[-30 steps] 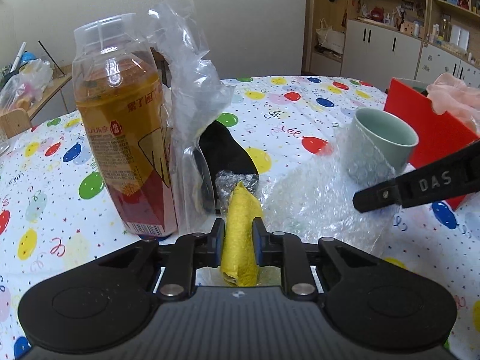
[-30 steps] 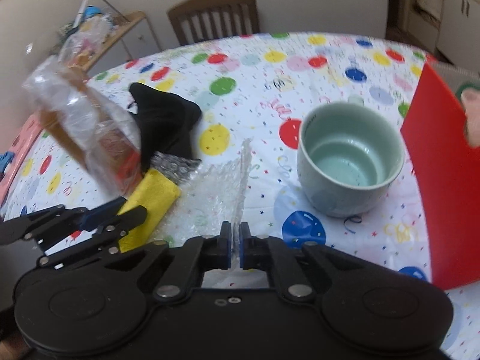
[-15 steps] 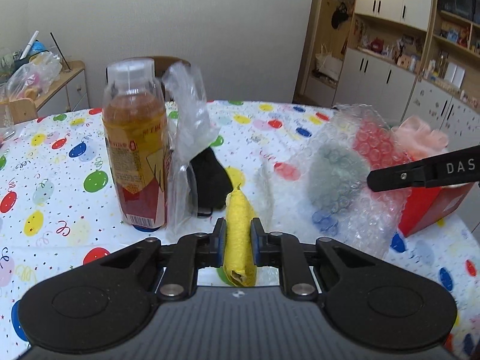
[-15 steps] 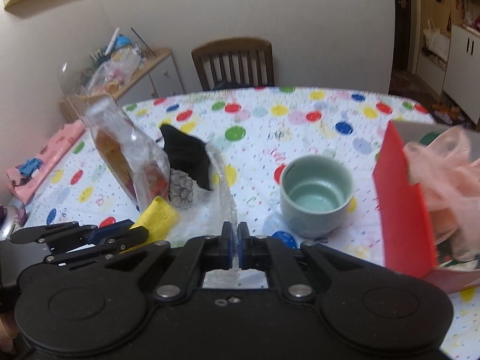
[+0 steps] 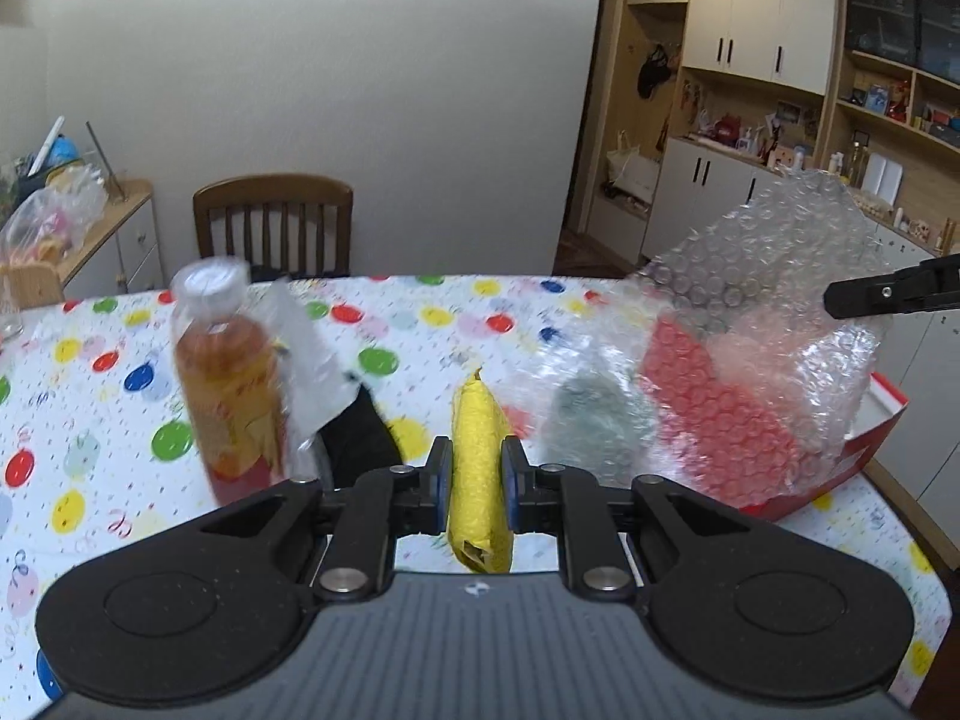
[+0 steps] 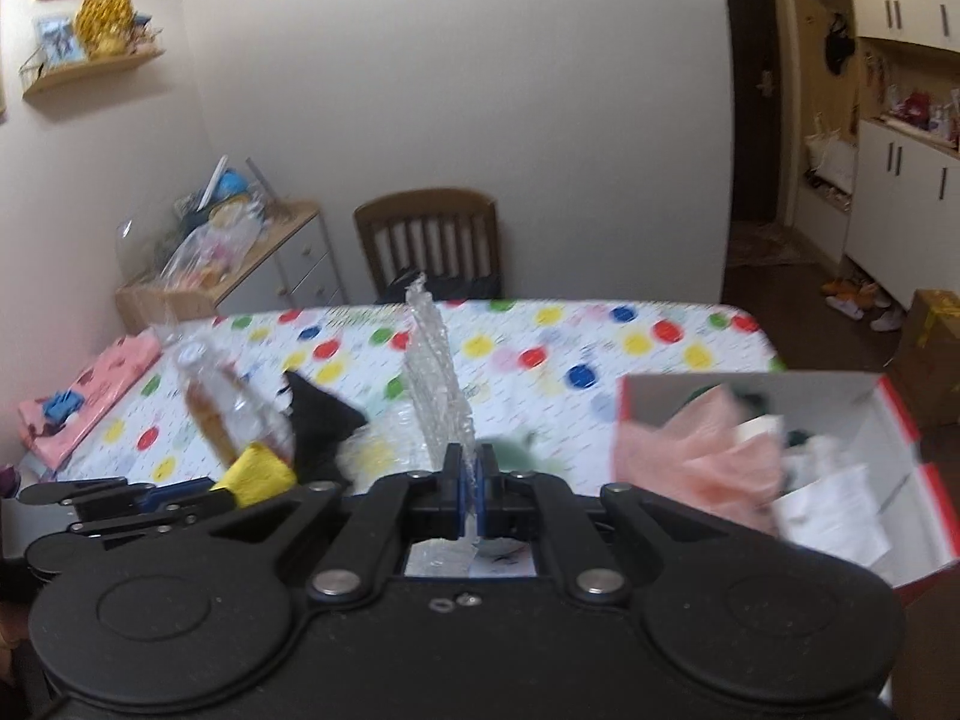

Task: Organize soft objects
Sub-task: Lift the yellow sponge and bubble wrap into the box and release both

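Carrying both soft things clear of the table [image 5: 90, 420], left gripper [image 5: 475, 483] clenched on yellow cloth [image 5: 480, 468], right gripper [image 6: 470, 495] pinching bubble wrap [image 5: 762, 348] near red box [image 6: 900, 420], likely for dropping in.

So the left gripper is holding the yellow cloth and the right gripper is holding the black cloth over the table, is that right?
Not quite. The left gripper does hold the yellow cloth, but the right gripper is shut on the bubble wrap, as the right wrist view shows. The black cloth lies on the table.
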The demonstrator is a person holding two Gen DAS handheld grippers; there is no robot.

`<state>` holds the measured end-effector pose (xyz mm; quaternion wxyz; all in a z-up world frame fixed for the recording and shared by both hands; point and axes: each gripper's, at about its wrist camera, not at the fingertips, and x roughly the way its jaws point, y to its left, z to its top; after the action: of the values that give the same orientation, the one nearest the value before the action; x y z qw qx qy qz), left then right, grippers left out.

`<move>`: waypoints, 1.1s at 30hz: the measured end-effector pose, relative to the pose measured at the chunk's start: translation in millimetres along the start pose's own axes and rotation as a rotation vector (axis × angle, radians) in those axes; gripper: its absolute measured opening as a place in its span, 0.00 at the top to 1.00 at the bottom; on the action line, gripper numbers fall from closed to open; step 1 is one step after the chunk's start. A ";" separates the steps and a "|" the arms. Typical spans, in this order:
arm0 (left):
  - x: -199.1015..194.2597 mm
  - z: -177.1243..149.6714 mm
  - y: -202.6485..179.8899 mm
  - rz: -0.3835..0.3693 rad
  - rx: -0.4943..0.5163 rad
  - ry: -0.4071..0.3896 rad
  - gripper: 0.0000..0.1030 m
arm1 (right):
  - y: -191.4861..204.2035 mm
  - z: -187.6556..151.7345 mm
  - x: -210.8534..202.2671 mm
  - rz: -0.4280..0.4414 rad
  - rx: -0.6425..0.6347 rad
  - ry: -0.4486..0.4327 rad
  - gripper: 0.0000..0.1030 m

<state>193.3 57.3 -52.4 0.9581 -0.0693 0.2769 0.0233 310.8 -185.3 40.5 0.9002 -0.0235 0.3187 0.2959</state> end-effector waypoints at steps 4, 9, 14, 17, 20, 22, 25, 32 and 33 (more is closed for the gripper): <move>-0.6 16.6 -23.1 -0.023 0.027 -0.019 0.84 | -26.9 11.4 -22.5 -0.015 -0.008 -0.028 0.98; 0.9 37.6 -61.3 -0.049 0.080 -0.061 0.84 | -62.0 22.6 -50.0 -0.046 0.001 -0.088 0.98; 9.7 57.6 -102.3 -0.090 0.118 -0.090 0.84 | -100.9 30.2 -69.6 -0.084 0.021 -0.129 0.98; 19.8 66.7 -126.6 -0.110 0.133 -0.098 0.84 | -125.7 31.4 -75.9 -0.105 0.040 -0.136 0.98; 31.2 71.0 -149.7 -0.129 0.151 -0.095 0.84 | -148.7 27.5 -77.2 -0.127 0.056 -0.129 0.98; 40.5 72.3 -165.5 -0.140 0.163 -0.089 0.84 | -163.7 24.1 -74.8 -0.143 0.068 -0.118 0.98; 55.5 75.3 -189.0 -0.159 0.184 -0.080 0.84 | -185.3 19.2 -70.3 -0.163 0.084 -0.103 0.98; 89.1 80.2 -234.9 -0.183 0.216 -0.045 0.84 | -228.2 11.3 -61.4 -0.194 0.090 -0.071 0.98; 94.3 80.0 -240.7 -0.186 0.217 -0.038 0.84 | -235.6 9.5 -61.1 -0.196 0.089 -0.062 0.98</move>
<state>335.1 -168.6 -6.9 0.9631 0.0096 0.2518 -0.0943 407.2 -408.8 49.5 0.9345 -0.0052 0.2996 0.1924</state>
